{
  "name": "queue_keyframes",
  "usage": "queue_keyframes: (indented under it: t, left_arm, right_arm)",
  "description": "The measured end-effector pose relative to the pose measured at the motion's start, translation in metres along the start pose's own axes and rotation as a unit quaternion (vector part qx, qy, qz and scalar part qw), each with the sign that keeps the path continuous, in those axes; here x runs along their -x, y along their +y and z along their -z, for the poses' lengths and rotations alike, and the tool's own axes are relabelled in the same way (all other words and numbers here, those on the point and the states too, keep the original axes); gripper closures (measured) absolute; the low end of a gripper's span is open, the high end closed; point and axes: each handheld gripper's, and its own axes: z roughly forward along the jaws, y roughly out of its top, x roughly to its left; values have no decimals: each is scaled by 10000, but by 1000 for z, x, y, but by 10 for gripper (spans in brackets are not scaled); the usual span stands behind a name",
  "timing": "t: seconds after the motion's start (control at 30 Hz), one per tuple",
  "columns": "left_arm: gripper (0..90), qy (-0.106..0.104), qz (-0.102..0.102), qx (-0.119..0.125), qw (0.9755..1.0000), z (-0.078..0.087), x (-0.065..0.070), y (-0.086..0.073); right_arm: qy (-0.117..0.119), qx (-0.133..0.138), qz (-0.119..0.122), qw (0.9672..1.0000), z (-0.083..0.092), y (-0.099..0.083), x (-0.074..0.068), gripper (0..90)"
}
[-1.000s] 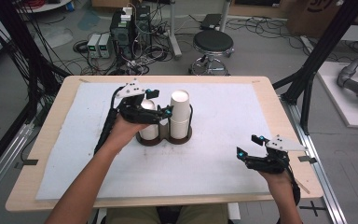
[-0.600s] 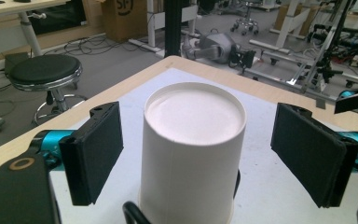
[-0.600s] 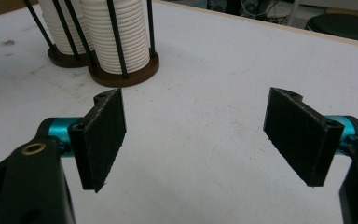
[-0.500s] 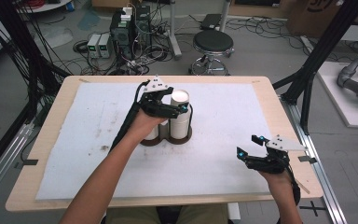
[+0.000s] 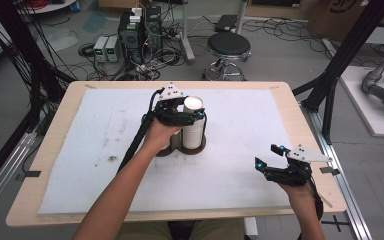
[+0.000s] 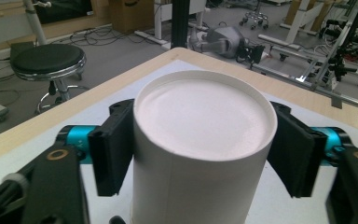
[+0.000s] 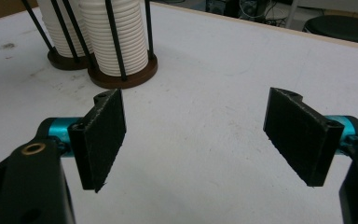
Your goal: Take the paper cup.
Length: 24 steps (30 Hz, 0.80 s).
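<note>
White paper cup (image 6: pixel 200 140), upside down, flat base up, ribbed stack (image 7: pixel 116 42)

A white paper cup (image 6: pixel 200 140) stands upside down and upright as the top of a ribbed white stack (image 5: pixel 194 131), its flat round bottom facing up. The stack sits in a dark round-based holder (image 5: pixel 198 148) with thin black rods. A second, shorter stack (image 7: pixel 64 25) stands just beside it in the holder.

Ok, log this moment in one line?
left gripper: jaws just closed, shut on top cup of right stack | right gripper: open, idle over table
</note>
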Motion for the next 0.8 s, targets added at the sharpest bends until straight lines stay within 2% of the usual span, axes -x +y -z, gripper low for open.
queue_keyframes:
  t: [0.13,0.3,0.43,0.47,0.5,0.63,0.67,0.8]
  left_arm:
    - [322,-1,2,7,10000,1,-1,1]
    - [327,3,11,206,9998,6,-1,5]
    - [329,-1,44,365,9993,13,-1,15]
    - [330,-8,40,452,9990,15,-1,18]
    - [330,-44,119,605,9981,20,-1,24]
    - [331,-67,113,684,9976,27,-3,34]
    - [332,-71,152,848,9963,34,-5,41]
    - [333,-83,207,950,9952,46,-9,49]
  right_arm:
    - [-9,-1,-6,10000,0,0,0,218]
    - [-3,-17,-5,10000,-1,0,0,218]
    - [5,-28,-6,10000,-1,0,-1,217]
    - [9,-26,-2,10000,-1,0,-1,218]
    - [18,-31,-9,10000,-1,0,-1,217]
    - [17,-28,0,10000,-2,0,-2,217]
    - [28,-35,-19,10000,-2,0,-2,218]
    - [23,-15,6,10000,-2,1,-3,218]
